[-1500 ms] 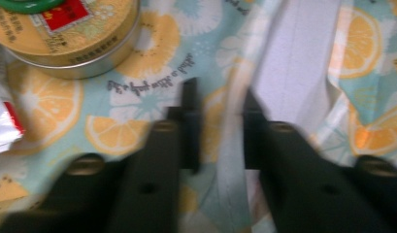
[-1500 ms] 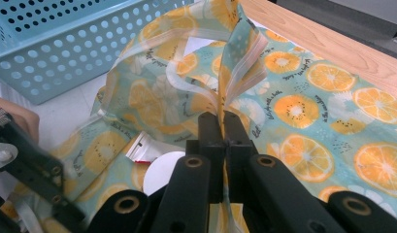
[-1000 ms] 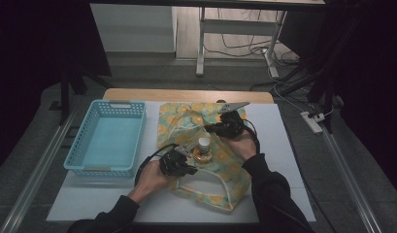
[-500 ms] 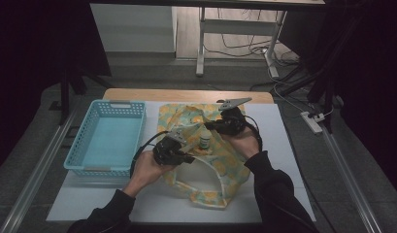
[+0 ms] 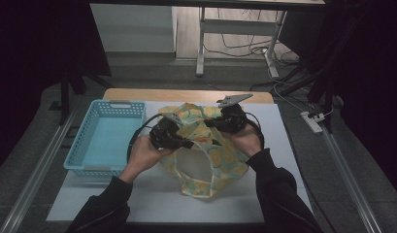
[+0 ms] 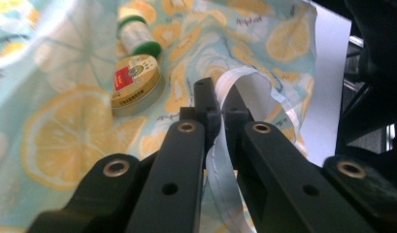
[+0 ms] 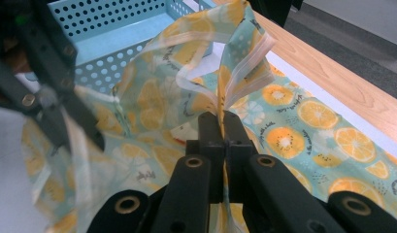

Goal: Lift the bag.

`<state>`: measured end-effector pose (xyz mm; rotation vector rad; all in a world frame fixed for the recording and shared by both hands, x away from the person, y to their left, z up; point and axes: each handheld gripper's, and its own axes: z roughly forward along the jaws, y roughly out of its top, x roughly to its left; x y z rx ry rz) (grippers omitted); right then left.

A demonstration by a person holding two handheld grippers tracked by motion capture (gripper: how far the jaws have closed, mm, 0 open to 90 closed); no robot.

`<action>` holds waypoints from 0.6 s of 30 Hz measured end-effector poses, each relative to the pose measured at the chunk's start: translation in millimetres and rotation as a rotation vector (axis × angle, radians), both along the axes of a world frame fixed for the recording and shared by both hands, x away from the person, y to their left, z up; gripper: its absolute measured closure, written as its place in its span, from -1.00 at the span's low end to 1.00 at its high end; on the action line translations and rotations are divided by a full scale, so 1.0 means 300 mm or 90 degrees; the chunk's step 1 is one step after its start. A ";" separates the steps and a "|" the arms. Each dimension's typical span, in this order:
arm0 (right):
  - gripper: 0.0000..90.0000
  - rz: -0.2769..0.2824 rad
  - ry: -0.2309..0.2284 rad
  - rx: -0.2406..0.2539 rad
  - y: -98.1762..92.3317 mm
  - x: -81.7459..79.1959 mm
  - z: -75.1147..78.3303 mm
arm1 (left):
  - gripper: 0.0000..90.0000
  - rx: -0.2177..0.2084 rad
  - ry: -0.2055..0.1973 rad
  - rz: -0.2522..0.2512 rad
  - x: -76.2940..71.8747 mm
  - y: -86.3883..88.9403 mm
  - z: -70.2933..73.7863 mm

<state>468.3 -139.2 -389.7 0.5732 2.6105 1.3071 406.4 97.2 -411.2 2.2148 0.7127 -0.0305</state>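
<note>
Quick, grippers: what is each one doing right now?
Left gripper: shut on the white-trimmed edge of the fruit-print cloth.
Right gripper: shut on another part of the cloth's trimmed edge.

The cloth [image 5: 206,145] hides the tin [image 6: 136,83] and spool [image 6: 138,36] in the high view.

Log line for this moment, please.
left tongs: shut on cloth | right tongs: shut on cloth | tin, spool on cloth | basket beside
</note>
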 end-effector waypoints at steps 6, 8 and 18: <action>0.99 0.007 0.000 0.001 0.004 -0.007 0.040 | 0.99 -0.012 -0.002 0.006 0.041 0.016 0.064; 0.99 0.009 -0.005 -0.001 0.005 -0.010 0.057 | 0.99 -0.024 -0.003 0.008 0.053 0.023 0.090; 0.99 0.016 -0.026 0.006 0.015 -0.020 0.146 | 0.99 -0.062 -0.015 0.011 0.097 0.058 0.220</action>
